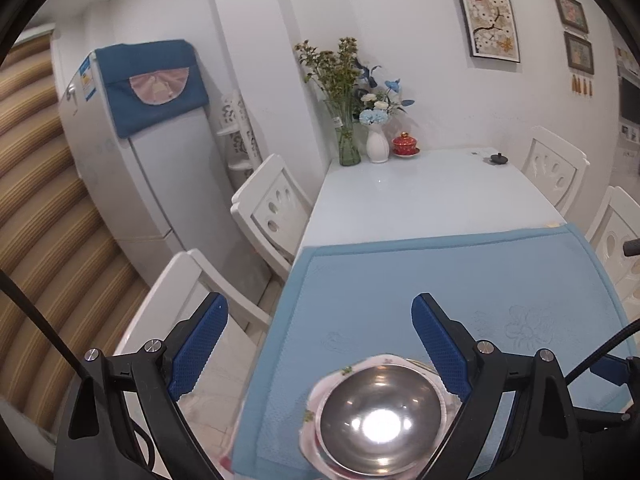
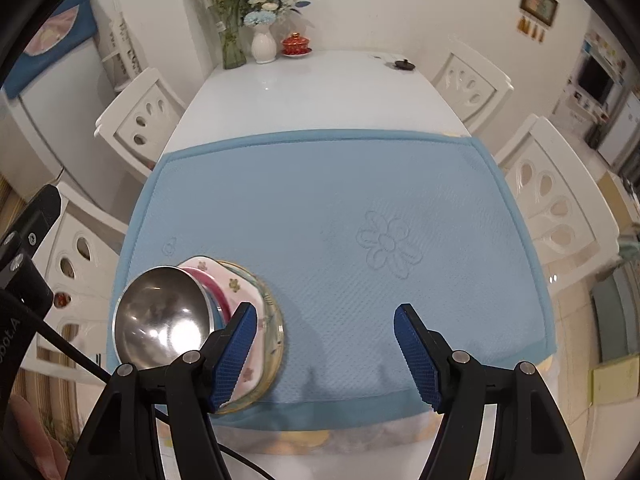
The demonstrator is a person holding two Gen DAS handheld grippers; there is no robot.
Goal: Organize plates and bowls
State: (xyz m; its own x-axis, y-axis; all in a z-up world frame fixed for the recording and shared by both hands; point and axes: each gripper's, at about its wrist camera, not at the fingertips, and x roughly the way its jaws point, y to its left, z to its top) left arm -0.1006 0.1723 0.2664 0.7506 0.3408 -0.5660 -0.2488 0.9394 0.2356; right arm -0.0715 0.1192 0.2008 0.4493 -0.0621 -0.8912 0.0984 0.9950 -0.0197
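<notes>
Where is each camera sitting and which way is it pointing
Left wrist: rides the left tongs, open, looking forward and down over the near left corner of the blue mat; the steel bowl on stacked plates lies just below; its own two blue fingers show.
Right wrist: rides the right tongs, open, facing along the table across the mat's middle; own fingers show, the other tool's black frame at the left edge.
Shared: bowl stack, mat, white vase, red lidded cup.

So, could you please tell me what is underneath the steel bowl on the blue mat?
The steel bowl sits on a pink dish, a floral plate and a green-rimmed plate. Whether anything more lies beneath is hidden.
</notes>
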